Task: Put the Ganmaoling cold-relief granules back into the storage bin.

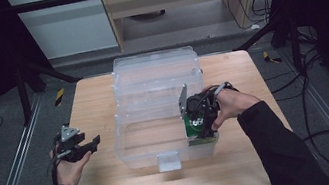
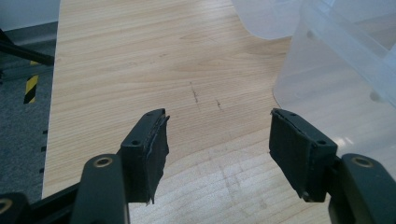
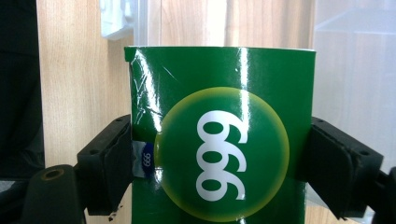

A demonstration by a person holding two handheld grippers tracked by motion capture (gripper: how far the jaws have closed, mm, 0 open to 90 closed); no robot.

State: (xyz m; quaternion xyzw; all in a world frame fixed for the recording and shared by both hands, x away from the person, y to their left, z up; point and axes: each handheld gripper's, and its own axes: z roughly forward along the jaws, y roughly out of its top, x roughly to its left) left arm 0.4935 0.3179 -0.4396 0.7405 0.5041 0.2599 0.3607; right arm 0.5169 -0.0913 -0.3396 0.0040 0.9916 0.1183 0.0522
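A green box [image 1: 190, 126] with a yellow-rimmed circle and white "999" stands in the front right corner of a clear plastic bin [image 1: 136, 148]. My right gripper [image 1: 198, 130] points down into the bin. In the right gripper view its pads press on both sides of the green box [image 3: 219, 93], so the right gripper [image 3: 219, 163] is shut on it. My left gripper [image 1: 94, 142] hovers over the wooden table [image 1: 93, 104] left of the bin. Its jaws stand wide apart with nothing between them, as the left gripper [image 2: 219, 140] view also shows.
The bin's open lid [image 1: 156, 68] lies behind it at the table's far side. A white latch [image 1: 169, 161] sticks out from the bin's front wall. The bin's curved wall [image 2: 336, 70] is close to the right of my left gripper. Dark frame legs and cables surround the table.
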